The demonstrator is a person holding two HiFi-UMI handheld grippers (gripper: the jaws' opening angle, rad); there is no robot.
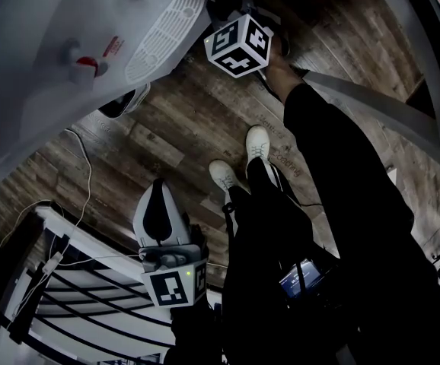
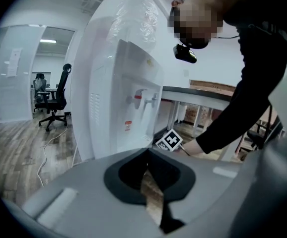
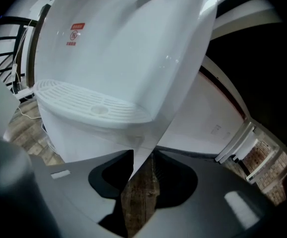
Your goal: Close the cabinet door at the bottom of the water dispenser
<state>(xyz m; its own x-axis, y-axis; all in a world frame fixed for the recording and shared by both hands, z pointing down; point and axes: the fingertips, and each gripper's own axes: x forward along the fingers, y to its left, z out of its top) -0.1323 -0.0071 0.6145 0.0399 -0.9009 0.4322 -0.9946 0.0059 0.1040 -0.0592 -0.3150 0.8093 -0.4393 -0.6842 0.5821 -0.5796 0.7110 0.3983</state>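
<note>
Water dispenser (image 1: 45, 67) is sitting at 10 to 11 o'clock in the head view, white, drip tray (image 1: 163, 33) sticking out. Person is reaching the right gripper (image 3: 143, 153) down to its base at 12 o'clock. In the right gripper view the jaws are standing slightly apart, and the thin edge of a glossy white panel, probably the cabinet door (image 3: 137, 160), is poking into the gap. Contact with the pads is unclear. The door itself isn't showing in the head view.

Left gripper (image 2: 146, 155) is hanging back at 6 to 7 o'clock, tips meeting, holding nothing and pointing at the dispenser front.

The door is looking like light, stiff, slick plastic on a hinge. It should be swinging freely, so pinching is likely slipping. Better to be pushing flat on the free edge, far from the hinge, with a firmer press at the end for any catch.
</note>
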